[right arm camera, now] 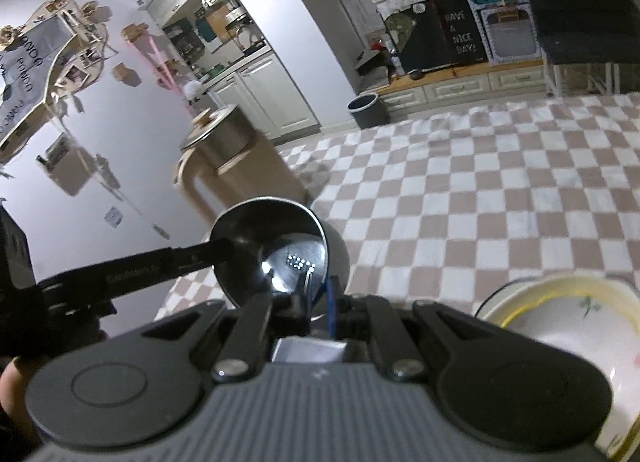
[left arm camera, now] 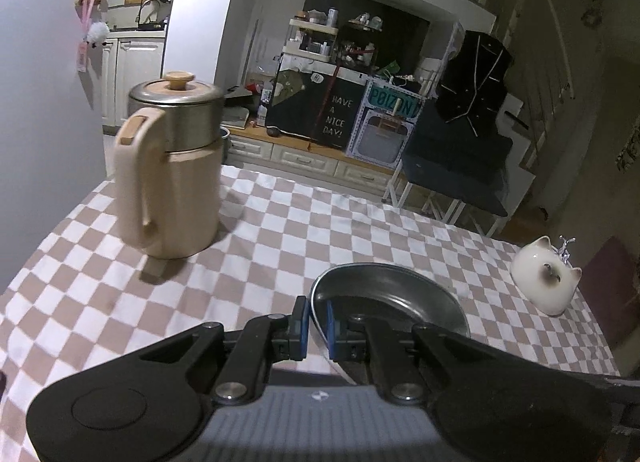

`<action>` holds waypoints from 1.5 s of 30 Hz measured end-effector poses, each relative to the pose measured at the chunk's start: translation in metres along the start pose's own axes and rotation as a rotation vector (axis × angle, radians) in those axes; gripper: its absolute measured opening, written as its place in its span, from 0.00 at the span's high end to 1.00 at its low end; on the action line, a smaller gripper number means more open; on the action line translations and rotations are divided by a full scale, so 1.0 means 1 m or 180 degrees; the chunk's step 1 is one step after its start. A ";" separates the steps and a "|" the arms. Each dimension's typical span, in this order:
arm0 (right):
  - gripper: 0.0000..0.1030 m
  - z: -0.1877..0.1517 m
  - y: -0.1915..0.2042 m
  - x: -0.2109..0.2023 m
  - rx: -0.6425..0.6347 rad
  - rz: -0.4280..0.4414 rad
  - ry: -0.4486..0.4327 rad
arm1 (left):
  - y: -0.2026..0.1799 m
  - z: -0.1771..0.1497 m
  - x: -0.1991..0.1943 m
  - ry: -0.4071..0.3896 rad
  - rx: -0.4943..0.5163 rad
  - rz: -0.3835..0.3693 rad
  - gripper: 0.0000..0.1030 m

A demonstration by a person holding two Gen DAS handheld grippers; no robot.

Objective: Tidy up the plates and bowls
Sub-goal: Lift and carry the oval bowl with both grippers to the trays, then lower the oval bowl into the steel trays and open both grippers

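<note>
Left tool (left arm camera: 318,320) pinches the rim of a steel plate (left arm camera: 384,294), tilted above the checkered tabletop (left arm camera: 280,230); a beige kettle (left arm camera: 172,178) stands ahead-left, a cat figurine (left arm camera: 546,276) right. Right tool (right arm camera: 318,298) clamps a steel bowl (right arm camera: 276,250) by its rim, mouth facing the camera, beside a yellow-rimmed bowl (right arm camera: 560,326).

Bowl (right arm camera: 276,250): polished metal, mirror-glossy inside. Plate (left arm camera: 384,294): duller brushed metal. Cloth (left arm camera: 260,246) on surface: matt woven check. Jug (left arm camera: 172,178): matt cream body, steel top band, wooden knob. Dish (right arm camera: 560,326): glazed ceramic. Tongs (left arm camera: 318,326): matt black plastic, blue pads.
</note>
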State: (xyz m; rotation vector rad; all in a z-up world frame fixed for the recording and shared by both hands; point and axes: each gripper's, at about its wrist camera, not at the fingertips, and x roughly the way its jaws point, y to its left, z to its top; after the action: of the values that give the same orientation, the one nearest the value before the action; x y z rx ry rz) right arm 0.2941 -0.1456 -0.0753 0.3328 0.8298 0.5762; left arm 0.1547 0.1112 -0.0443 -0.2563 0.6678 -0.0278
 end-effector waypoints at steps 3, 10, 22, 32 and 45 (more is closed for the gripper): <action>0.89 -0.009 0.006 0.003 -0.0015 0.0030 0.0085 | 0.005 -0.004 -0.006 0.0017 0.0064 0.0046 0.91; 0.88 -0.028 0.022 0.014 -0.0223 0.0021 0.0438 | 0.014 -0.018 0.000 0.0189 0.0269 0.0165 0.91; 0.88 -0.038 0.028 0.056 -0.0132 -0.0057 0.0852 | 0.037 -0.026 0.025 0.0563 0.0253 0.0284 0.91; 0.89 -0.050 0.029 0.071 -0.0139 -0.0119 0.0981 | 0.041 -0.031 0.047 0.0829 0.0285 0.0375 0.90; 0.87 -0.055 0.027 0.086 -0.0011 -0.0198 0.1057 | 0.035 -0.033 0.063 0.0945 0.0394 0.0512 0.89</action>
State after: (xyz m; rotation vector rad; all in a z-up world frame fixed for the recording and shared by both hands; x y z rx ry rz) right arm 0.2888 -0.0694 -0.1483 0.2092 1.1544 0.5827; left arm 0.1816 0.1312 -0.1160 -0.0782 0.9767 0.0477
